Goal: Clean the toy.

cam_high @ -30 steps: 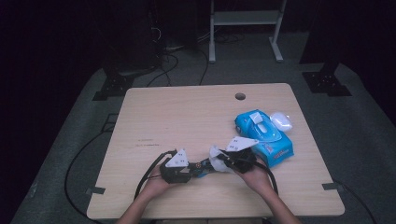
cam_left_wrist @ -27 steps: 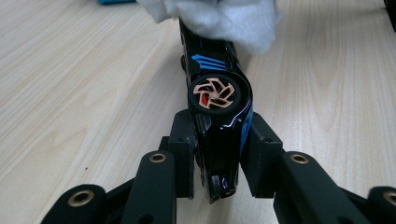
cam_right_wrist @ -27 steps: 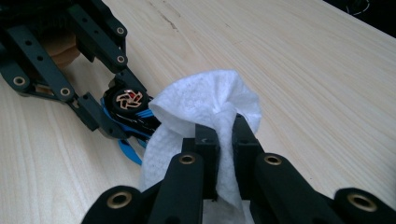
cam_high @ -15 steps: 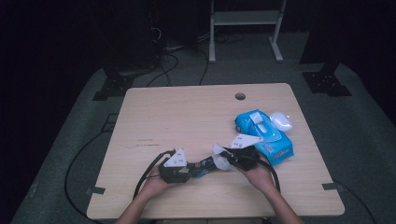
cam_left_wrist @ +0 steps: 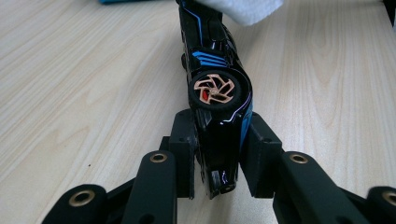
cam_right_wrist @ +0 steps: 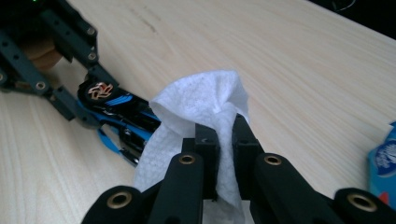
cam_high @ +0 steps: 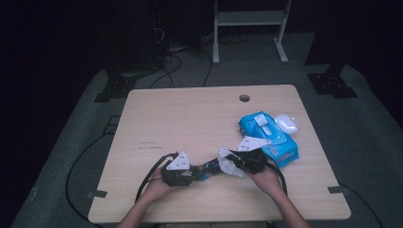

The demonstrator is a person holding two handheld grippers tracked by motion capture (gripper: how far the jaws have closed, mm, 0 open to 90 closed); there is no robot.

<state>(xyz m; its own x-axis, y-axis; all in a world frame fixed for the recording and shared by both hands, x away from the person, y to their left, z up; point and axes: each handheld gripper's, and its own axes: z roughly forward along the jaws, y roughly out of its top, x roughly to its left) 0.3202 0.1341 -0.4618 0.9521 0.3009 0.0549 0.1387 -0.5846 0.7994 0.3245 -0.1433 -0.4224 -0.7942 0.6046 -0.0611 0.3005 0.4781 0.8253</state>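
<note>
I judge the wiping under way, not finished: my left gripper has its jaws pinching the toy car by its tail, nose pointing away over the counter. My right gripper pinches a white wipe against the car's far end.

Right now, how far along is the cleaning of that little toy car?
Done: a white wipe is out of the blue wipe pack. In hand: the left gripper clamps the black toy car on its side while the right gripper presses the wipe against it. Left: how much remains to be wiped can't be judged.
</note>
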